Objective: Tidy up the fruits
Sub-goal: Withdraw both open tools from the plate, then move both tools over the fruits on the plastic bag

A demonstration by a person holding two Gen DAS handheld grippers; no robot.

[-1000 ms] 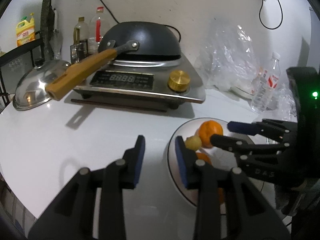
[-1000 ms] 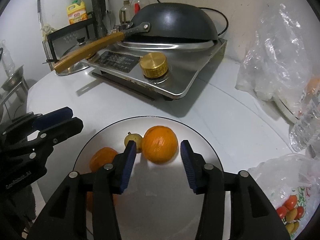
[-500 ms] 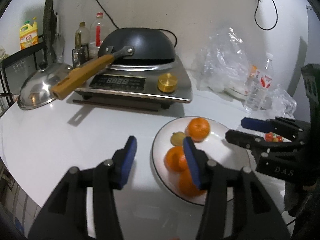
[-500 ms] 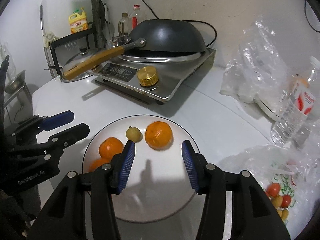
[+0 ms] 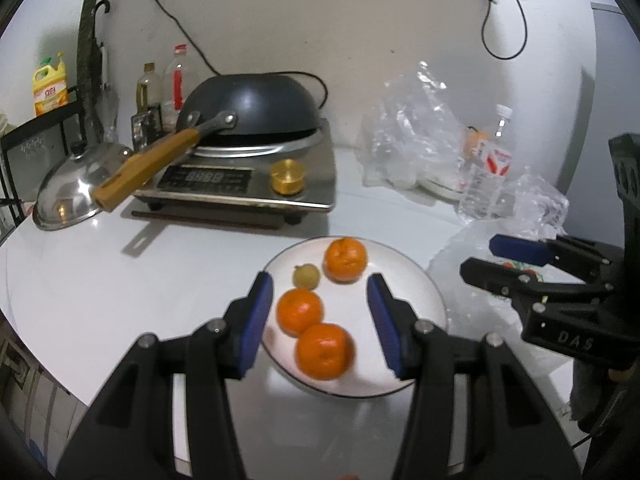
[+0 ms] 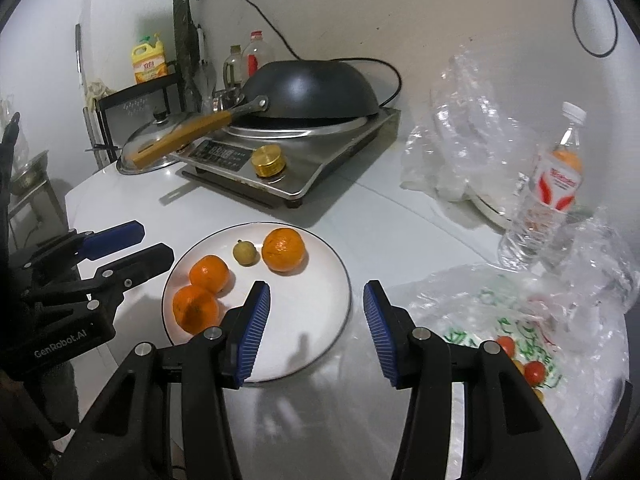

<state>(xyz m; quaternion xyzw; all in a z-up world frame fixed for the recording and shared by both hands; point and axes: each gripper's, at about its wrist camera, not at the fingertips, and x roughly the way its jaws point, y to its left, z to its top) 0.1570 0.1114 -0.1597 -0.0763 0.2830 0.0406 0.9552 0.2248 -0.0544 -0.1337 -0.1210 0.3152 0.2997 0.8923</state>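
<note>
A white plate (image 6: 320,300) on the white table holds three oranges and one small yellow-green fruit (image 6: 244,252). The largest orange (image 6: 283,249) lies at the plate's far side; two others (image 6: 209,273) lie at its left. In the left wrist view the plate (image 5: 416,292) sits between my fingers. My left gripper (image 5: 318,320) is open and empty above the plate. My right gripper (image 6: 316,326) is open and empty over the plate's near right edge. A plastic bag with small red and yellow tomatoes (image 6: 520,356) lies to the right.
An induction cooker (image 6: 288,160) with an overturned black wok (image 6: 312,92) stands behind the plate. A steel lid (image 5: 68,188) lies at the left. Crumpled clear bags (image 6: 460,132) and a water bottle (image 6: 548,192) stand at the right. Bottles line the back wall.
Both grippers have pulled back and up from the plate. The left gripper has shifted right over the plate and opened wider. The fruits have stayed in place.
</note>
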